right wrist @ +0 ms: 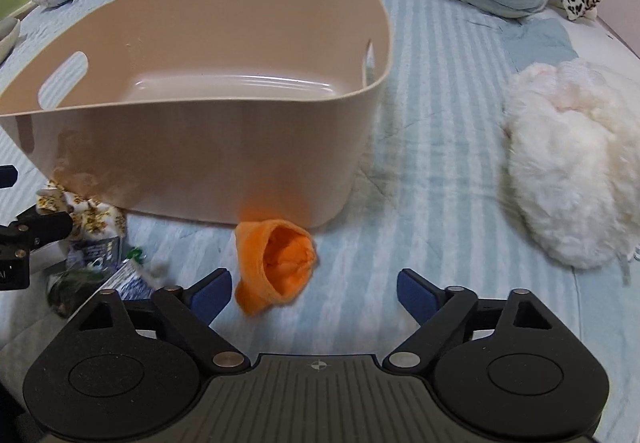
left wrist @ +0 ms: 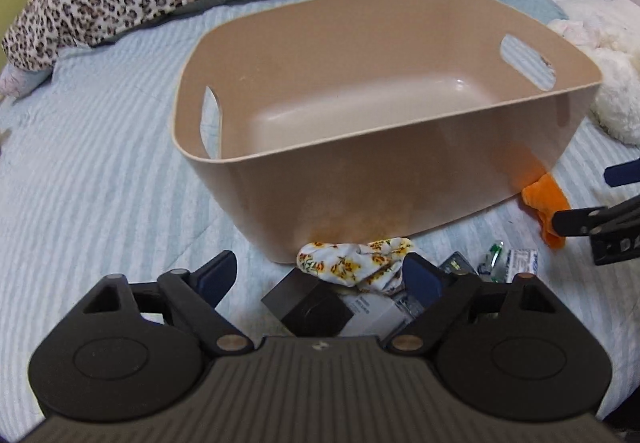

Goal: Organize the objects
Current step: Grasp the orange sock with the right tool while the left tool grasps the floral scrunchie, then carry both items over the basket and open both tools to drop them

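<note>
Clutter on the bed: floral cloth [left wrist: 356, 267] and a dark box [left wrist: 308, 307] under the left gripper [left wrist: 320, 275], its fingers apart, against the empty tub [left wrist: 400, 163]; right gripper [right wrist: 314, 293], also spread, over a soft, light orange sock [right wrist: 276, 267], best pinched at its cuff.

Nothing can be read for certain. The white box [left wrist: 374, 313] carries small dark print and the blue-and-white packet [left wrist: 520, 263] has blue lettering, but both are too blurred and small to make out.
</note>
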